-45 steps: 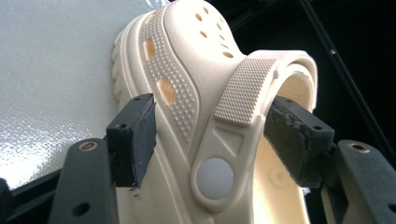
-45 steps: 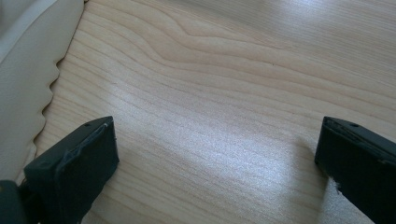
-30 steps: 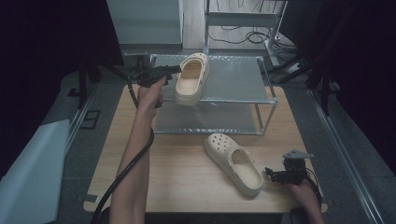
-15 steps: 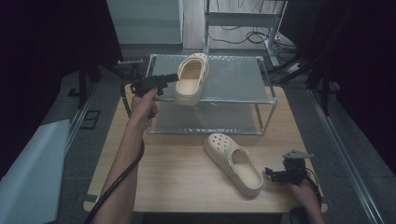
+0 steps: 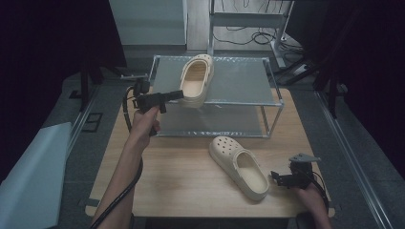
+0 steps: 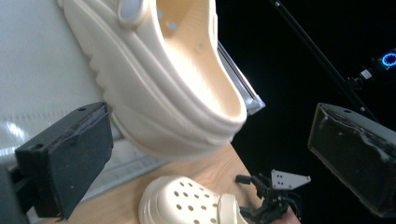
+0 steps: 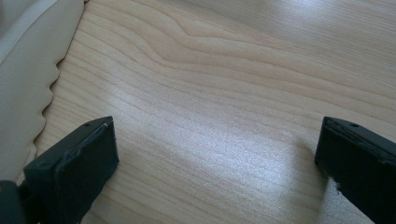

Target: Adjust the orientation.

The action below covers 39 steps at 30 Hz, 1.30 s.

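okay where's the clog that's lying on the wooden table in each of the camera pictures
High view: the clog on the table lies right of centre, near the front edge.
Left gripper view: bottom centre, its holed toe below the shelf clog.
Right gripper view: its scalloped sole edge along the left side.
Shared landmark: the wooden table.

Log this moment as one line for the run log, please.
left gripper: open, beside clog on shelf | right gripper: open, empty, by clog on table

A lab — dark surround, cables (image 5: 248, 33), metal frames (image 5: 248, 19).
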{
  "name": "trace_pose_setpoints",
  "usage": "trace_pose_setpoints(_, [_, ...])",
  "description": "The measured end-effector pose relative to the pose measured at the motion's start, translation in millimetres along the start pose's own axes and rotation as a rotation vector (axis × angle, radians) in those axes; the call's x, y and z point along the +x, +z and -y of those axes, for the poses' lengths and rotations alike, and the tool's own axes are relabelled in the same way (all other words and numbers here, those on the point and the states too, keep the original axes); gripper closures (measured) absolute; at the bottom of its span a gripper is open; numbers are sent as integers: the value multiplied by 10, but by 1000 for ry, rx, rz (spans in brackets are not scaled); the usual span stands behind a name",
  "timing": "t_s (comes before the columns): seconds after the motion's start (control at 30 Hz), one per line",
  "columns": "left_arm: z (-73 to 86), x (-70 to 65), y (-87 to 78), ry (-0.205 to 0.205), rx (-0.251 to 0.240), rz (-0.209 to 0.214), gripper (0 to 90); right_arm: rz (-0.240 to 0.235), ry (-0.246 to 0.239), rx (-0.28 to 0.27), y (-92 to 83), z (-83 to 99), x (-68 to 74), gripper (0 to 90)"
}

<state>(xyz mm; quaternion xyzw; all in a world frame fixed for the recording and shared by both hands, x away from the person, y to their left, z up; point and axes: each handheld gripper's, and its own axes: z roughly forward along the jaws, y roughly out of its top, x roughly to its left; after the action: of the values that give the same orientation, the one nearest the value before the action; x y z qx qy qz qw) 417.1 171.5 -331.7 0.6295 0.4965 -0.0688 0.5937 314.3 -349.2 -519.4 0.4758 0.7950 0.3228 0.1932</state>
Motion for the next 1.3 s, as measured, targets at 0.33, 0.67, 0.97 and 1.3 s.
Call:
trace_pose_setpoints(0.33, [297,34,-28,37,12,-11,0,-2,4,1,-5,3,8,0])
trace_pose_setpoints(0.67, [642,120,30,90,49,-31,0,-3,-5,-2,-12,14,14,0])
trace_pose_setpoints(0.97, [990,197,15,142,47,-78,0,-7,-3,-4,-13,14,9,0])
trace_pose_setpoints(1.3, [1451,315,61,234,92,-198,1,-15,-10,-3,-13,13,-3,0])
